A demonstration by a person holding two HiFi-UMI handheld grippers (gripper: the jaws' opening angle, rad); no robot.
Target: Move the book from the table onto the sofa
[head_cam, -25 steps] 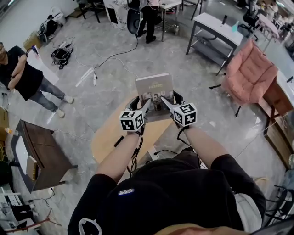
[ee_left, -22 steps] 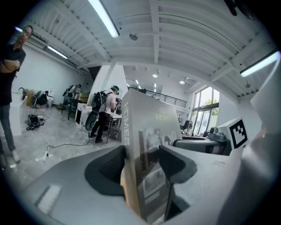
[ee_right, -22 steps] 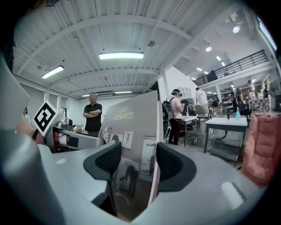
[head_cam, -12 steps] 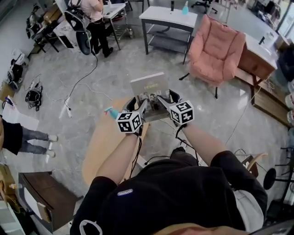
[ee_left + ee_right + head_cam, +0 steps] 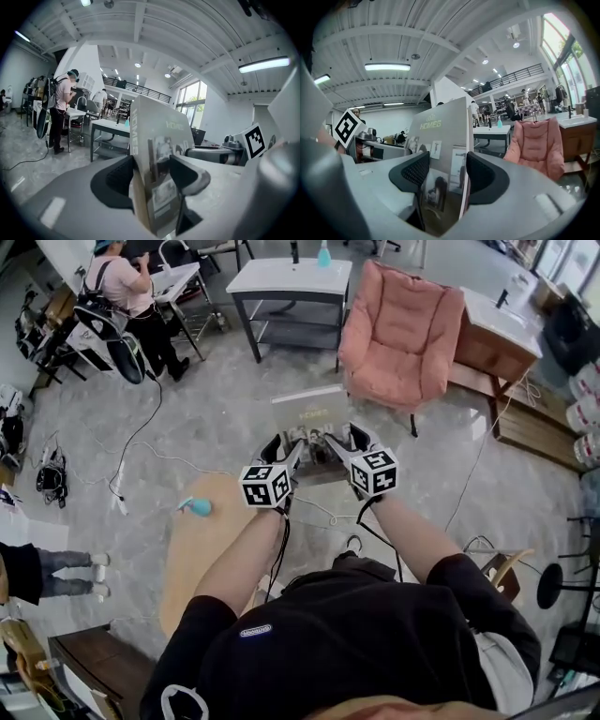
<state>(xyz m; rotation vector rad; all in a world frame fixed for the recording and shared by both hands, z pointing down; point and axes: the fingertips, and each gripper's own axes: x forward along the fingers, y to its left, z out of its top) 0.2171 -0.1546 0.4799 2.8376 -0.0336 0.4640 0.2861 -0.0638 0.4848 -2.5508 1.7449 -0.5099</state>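
Observation:
A grey book [image 5: 313,418] with "HOMES" on its cover is carried in the air, held at its near edge from both sides. My left gripper [image 5: 288,451] is shut on the book's left side [image 5: 154,178], and my right gripper [image 5: 340,448] is shut on its right side [image 5: 440,178]. The pink padded sofa chair [image 5: 401,334] stands ahead and to the right; it also shows in the right gripper view [image 5: 536,145]. The round wooden table [image 5: 192,549] lies below and to the left, with a small teal object [image 5: 195,507] on it.
A grey two-tier table [image 5: 289,287] with a teal bottle stands behind the sofa chair's left. A wooden desk [image 5: 502,334] is at the right. A person with a backpack [image 5: 131,296] stands at the far left. Cables [image 5: 131,456] cross the floor.
The view has swung round: the pink sofa chair came from the far right to straight ahead and nearer. The table slid down and left. Both grippers keep the book held between them.

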